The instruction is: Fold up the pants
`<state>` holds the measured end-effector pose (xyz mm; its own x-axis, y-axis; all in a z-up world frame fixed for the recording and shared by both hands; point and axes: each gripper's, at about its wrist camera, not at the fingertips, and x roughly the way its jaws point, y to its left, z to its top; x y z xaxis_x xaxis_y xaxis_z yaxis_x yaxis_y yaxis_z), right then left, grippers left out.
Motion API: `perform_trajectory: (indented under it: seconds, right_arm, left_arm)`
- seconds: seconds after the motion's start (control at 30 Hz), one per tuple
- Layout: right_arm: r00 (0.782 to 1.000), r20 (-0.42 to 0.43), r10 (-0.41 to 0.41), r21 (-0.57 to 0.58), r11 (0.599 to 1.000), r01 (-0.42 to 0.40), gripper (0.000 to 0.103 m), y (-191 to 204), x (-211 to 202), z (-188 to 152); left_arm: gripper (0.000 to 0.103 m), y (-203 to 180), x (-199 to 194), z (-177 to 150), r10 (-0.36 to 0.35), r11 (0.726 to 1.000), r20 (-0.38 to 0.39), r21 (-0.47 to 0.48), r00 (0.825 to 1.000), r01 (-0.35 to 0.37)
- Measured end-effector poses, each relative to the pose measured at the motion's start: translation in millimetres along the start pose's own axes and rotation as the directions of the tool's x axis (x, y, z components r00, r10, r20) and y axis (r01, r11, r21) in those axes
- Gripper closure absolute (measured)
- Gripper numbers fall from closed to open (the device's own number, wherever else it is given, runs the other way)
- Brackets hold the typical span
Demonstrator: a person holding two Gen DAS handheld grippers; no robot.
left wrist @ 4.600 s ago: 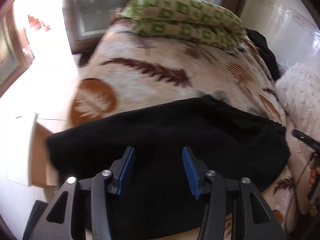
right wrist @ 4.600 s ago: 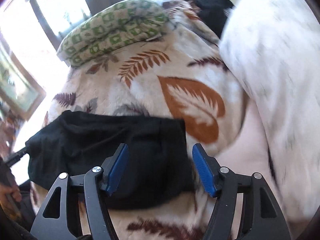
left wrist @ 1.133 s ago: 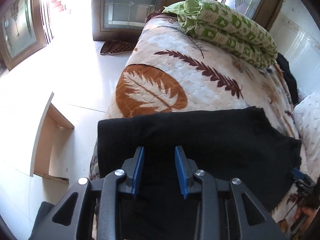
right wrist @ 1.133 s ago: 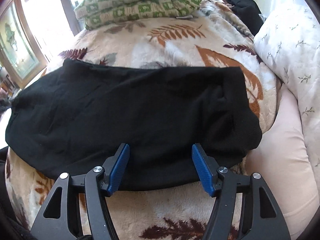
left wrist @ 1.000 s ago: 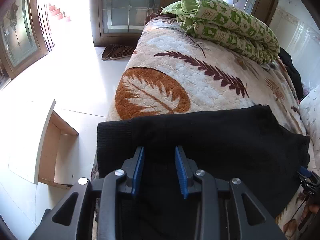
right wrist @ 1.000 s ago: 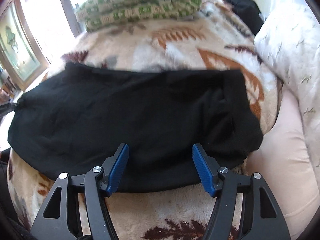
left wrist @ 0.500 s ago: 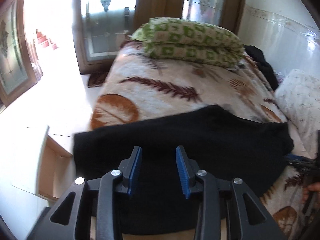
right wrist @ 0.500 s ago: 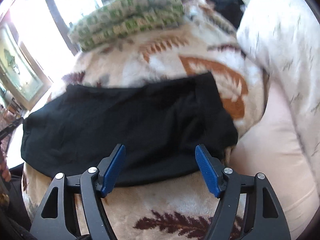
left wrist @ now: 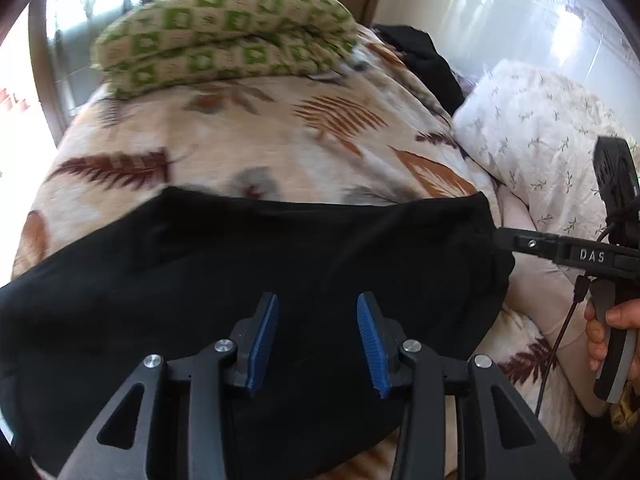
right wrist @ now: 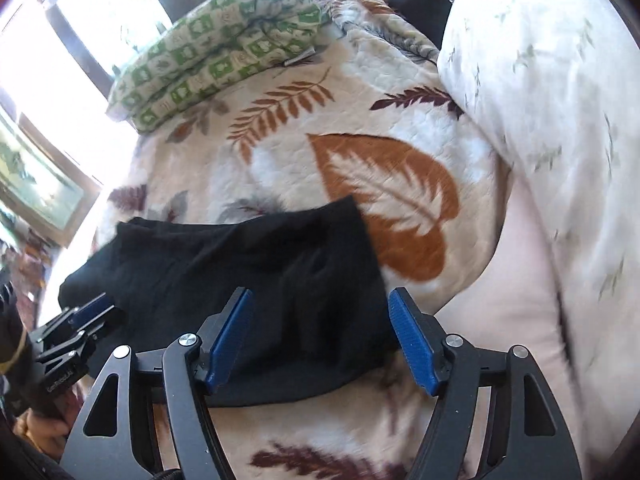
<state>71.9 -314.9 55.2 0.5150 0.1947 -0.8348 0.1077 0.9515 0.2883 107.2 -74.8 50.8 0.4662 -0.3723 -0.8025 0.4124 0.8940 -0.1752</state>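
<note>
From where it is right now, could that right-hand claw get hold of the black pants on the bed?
Probably yes. The right gripper hangs open directly over the near edge of the black pants, which lie flat on the leaf-print blanket. Nothing sits between its fingers and the cloth.

Leaf-print blanket on bed; bright windows; white wall

blown-out window glare, fisheye-warped, motion-blurred

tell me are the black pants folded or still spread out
Folded at least once: the pants lie as a compact black block on the blanket, no separate legs showing.
</note>
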Motion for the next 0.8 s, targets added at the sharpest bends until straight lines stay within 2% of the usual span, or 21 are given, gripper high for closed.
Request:
perform_trajectory:
  seconds: [0.13,0.23,0.37,0.47,0.57,0.63,0.7,0.73,0.8]
  right_arm:
    - [0.997,-0.061,0.042,-0.012,0.999,-0.043,0.033,-13,19,1]
    - [0.994,-0.095,0.056,-0.008,0.998,-0.057,0.033,-21,34,-4]
    - [0.991,-0.111,0.079,-0.047,0.995,-0.085,0.033,-20,44,-5]
    - [0.989,-0.105,0.109,-0.029,0.993,-0.112,0.033,-23,49,2]
    - [0.986,-0.102,0.132,-0.038,0.99,-0.136,0.033,-25,52,7]
    - [0.985,-0.112,0.131,-0.057,0.989,-0.138,0.033,-24,55,9]
    - [0.984,-0.122,0.13,-0.059,0.989,-0.138,0.035,-25,56,9]
    - [0.984,-0.121,0.13,-0.048,0.989,-0.137,0.04,-26,56,10]
    - [0.983,-0.12,0.141,-0.016,0.989,-0.144,0.049,-32,54,10]
  left_arm:
    - [0.059,-27,30,10,0.059,0.995,-0.064,0.078,0.996,-0.054]
    - [0.059,-34,52,7,0.085,0.992,-0.124,0.098,0.989,-0.073]
    - [0.059,-37,54,3,0.107,0.988,-0.106,0.122,0.989,-0.094]
    - [0.059,-34,49,8,0.089,0.992,-0.115,0.1,0.989,-0.078]
    - [0.059,-32,37,13,0.072,0.995,-0.07,0.076,0.995,-0.067]
    - [0.059,-32,41,15,0.071,0.995,-0.085,0.077,0.994,-0.064]
    - [0.059,-32,54,12,0.094,0.993,-0.132,0.082,0.987,-0.084]
    - [0.059,-32,60,9,0.105,0.992,-0.139,0.087,0.985,-0.093]
    - [0.059,-35,59,7,0.12,0.989,-0.108,0.1,0.987,-0.109]
